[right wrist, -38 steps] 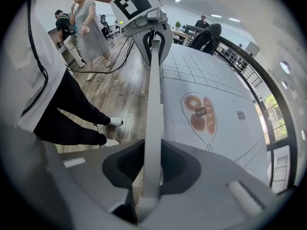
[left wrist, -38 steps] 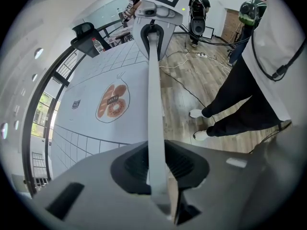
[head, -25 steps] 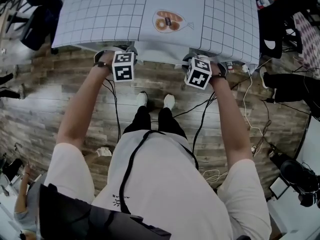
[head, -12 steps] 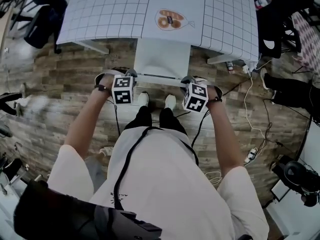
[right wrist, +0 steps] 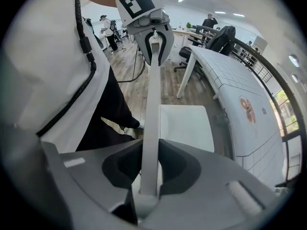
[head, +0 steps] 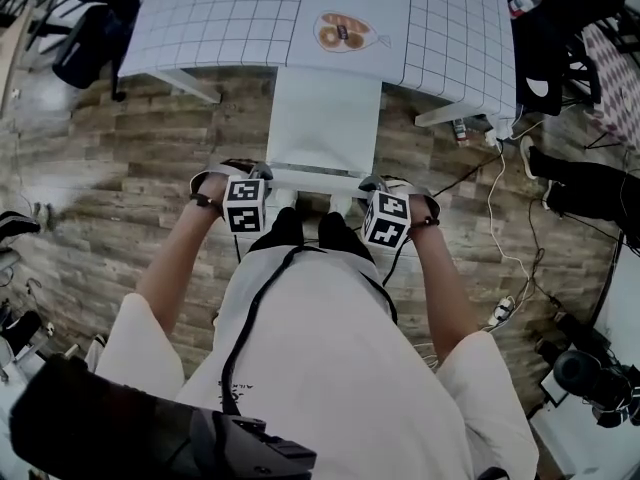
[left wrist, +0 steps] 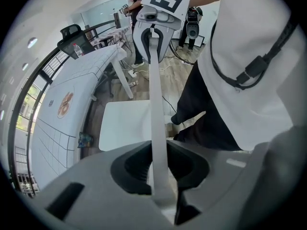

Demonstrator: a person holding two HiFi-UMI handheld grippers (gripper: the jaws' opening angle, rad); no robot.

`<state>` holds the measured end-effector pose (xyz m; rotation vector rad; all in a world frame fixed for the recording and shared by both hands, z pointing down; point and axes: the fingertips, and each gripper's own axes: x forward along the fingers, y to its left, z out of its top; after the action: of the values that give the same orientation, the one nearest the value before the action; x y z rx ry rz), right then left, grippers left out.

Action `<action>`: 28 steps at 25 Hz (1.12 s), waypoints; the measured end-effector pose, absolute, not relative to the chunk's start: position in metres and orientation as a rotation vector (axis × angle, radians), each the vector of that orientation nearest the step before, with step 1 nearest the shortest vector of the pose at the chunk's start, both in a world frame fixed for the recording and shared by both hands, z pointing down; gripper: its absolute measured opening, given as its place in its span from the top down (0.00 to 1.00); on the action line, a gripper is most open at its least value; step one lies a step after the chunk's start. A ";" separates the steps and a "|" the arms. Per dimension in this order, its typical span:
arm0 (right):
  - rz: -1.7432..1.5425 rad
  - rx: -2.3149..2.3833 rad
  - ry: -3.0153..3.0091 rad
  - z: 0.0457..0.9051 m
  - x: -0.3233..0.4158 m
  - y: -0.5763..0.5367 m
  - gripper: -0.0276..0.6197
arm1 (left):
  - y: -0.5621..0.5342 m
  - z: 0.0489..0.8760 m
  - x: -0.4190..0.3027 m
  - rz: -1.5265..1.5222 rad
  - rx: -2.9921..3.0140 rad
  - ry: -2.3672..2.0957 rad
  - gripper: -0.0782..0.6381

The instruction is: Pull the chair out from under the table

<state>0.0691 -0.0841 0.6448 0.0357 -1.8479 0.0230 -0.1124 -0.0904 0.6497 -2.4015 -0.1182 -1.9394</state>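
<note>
Wood-plank floor [head: 110, 158] runs beneath a grid-printed worktop [head: 200, 18], and the white chair [head: 325, 118] stands just off the worktop's near edge, its seat almost wholly clear of it. The left hand-held gripper [head: 255, 175] and right hand-held gripper [head: 373, 183] are each clamped on the chair's thin top rail [head: 315, 176], on the side away from the worktop. Holding one toward each end should, I judge, keep the pull even so the chair travels straight rather than slewing.

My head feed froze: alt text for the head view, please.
A person, seen from above, holds the backrest of a white chair with the left gripper and right gripper; its seat sits mostly clear of the white grid-marked table.
</note>
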 end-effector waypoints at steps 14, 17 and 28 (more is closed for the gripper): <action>0.042 0.003 -1.893 0.643 0.072 -0.054 0.82 | -0.061 0.652 -0.110 -1.975 -2.397 -0.089 0.78; 0.039 0.006 -1.921 0.643 0.074 -0.055 0.82 | -0.064 0.653 -0.108 -1.989 -2.389 -0.083 0.77; 0.002 0.067 -1.893 0.644 0.074 -0.053 0.83 | -0.059 0.653 -0.109 -1.954 -2.397 -0.083 0.77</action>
<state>0.0736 -0.0533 0.6436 0.0673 -1.8934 0.0024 -0.1091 -0.0591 0.6529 -2.3970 -0.0832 -1.9542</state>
